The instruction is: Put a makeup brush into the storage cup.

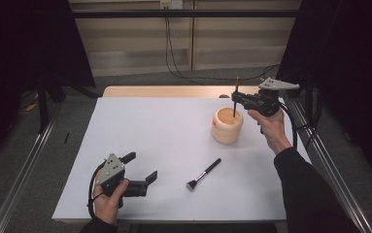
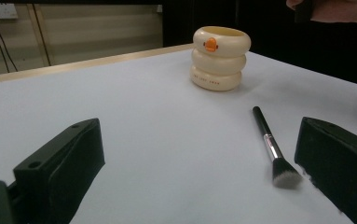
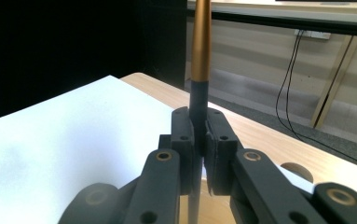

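Observation:
A cream ringed holder with an orange duck beak [image 1: 227, 125] [image 2: 221, 58] stands on the white table [image 1: 164, 145] at the right. My right gripper [image 1: 234, 98] [image 3: 198, 140] is shut on a thin black and bronze brush handle [image 1: 235, 97] [image 3: 200, 56]; it holds the brush upright with the lower end inside the holder's mouth. A black makeup brush with a silver ferrule [image 1: 203, 174] [image 2: 274, 149] lies flat in front of the holder. My left gripper [image 1: 142, 167] [image 2: 199, 154] rests open at the near left, its jaws wide apart around bare table, the lying brush just inside its right jaw.
The table's wooden far edge [image 1: 169, 91] runs behind the holder. Metal frame rails [image 1: 23, 165] flank the table on both sides, and cables [image 1: 174, 53] hang on the back wall. A round hole [image 3: 297, 171] shows in the wood near my right gripper.

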{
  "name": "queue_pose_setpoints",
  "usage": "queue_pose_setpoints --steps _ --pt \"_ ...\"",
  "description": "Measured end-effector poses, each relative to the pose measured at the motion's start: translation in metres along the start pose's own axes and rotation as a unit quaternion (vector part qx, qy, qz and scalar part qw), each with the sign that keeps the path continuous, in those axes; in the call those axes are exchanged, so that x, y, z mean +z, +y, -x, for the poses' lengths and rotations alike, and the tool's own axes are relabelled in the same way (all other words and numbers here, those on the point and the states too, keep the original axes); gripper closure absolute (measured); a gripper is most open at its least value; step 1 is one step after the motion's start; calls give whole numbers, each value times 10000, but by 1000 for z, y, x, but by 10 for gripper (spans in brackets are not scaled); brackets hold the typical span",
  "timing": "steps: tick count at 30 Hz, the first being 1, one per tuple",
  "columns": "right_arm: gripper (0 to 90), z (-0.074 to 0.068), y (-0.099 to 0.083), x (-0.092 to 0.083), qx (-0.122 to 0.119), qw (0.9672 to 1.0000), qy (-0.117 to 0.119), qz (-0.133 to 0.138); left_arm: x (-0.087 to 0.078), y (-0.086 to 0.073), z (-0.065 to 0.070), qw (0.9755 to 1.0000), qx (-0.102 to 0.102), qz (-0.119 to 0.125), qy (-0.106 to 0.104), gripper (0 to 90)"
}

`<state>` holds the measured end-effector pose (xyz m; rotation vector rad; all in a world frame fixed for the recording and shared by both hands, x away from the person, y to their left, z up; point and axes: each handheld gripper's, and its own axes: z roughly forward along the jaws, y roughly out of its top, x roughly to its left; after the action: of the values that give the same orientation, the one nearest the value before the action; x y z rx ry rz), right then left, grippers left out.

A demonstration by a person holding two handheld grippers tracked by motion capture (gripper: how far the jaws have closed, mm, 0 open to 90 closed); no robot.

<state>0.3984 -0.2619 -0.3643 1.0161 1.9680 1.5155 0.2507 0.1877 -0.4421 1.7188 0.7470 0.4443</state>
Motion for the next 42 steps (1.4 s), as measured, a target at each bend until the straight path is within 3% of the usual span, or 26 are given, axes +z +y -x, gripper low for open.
queue_pose_setpoints --steps 4,7,16,19,27,42 --pt "840 -1 -10 4 56 10000 31 -32 2 0 1 10000 -9 -43 29 13" --pt "840 -1 -18 7 120 9999 40 -84 2 0 0 9999 103 -77 11 13" --pt "839 -2 -33 9 182 9998 24 -115 0 1 1 10000 -45 -32 39 9" --pt "840 -1 -38 9 216 9997 6 -97 0 1 2 10000 13 -34 13 9" --pt "839 -1 -50 11 255 9996 22 -115 0 1 1 10000 -65 9 27 10" --pt "832 1 -60 9 339 9994 -1 -72 -1 1 0 10000 -53 12 49 11"
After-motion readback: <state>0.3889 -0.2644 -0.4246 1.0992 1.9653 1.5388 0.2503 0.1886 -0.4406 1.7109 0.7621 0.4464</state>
